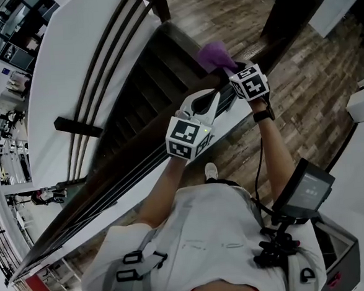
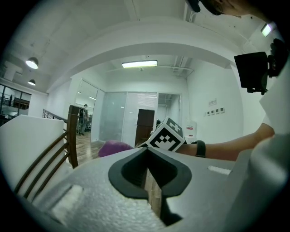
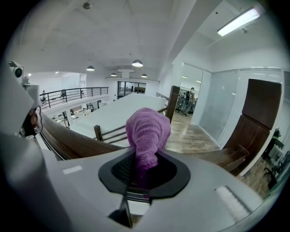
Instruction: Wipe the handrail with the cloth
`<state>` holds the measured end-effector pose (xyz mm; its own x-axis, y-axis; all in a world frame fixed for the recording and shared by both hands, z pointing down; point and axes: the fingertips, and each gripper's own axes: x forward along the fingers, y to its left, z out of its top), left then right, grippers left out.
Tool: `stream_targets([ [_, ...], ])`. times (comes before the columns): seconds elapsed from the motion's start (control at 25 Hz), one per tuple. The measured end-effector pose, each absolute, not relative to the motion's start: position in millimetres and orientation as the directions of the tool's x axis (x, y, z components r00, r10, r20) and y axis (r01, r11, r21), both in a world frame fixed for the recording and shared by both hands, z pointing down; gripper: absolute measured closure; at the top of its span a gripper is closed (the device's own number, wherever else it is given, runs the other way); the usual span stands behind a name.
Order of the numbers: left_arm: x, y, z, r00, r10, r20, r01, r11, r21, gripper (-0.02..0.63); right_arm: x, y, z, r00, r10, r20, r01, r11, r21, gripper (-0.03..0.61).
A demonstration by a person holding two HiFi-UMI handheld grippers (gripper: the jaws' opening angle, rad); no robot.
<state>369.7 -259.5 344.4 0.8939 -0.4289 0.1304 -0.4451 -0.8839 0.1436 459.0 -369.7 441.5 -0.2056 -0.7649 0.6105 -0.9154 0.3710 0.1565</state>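
Note:
The dark wooden handrail [image 1: 109, 172] runs slantwise from lower left to upper right in the head view. A purple cloth [image 1: 216, 57] rests on its upper stretch, and my right gripper [image 1: 227, 68] is shut on it. In the right gripper view the cloth [image 3: 147, 131] stands bunched out of the right gripper [image 3: 138, 174], above the handrail [image 3: 68, 142]. My left gripper [image 1: 209, 101] hovers just behind, over the rail. In the left gripper view, that gripper [image 2: 147, 176] is shut on nothing. The cloth [image 2: 113, 147] shows ahead, beside the right gripper's marker cube [image 2: 166, 136].
Dark stairs [image 1: 146, 82] drop away beyond the rail, with slanted balusters [image 1: 96, 73] against a white parapet [image 1: 63, 50]. Wooden floor [image 1: 302, 83] lies to the right. A screen on a rig [image 1: 303, 189] hangs by my right side. People stand far off [image 2: 84, 118].

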Motion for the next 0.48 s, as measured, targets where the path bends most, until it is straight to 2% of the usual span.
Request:
stream_targets([
  [0.48,444.0,-279.7,369.0,0.923,-0.360,0.139,-0.379,-0.913,0.153,0.614,564.7,-415.0,460.2,-0.098,-0.803,0.588,-0.946,0.258,0.194,0.506],
])
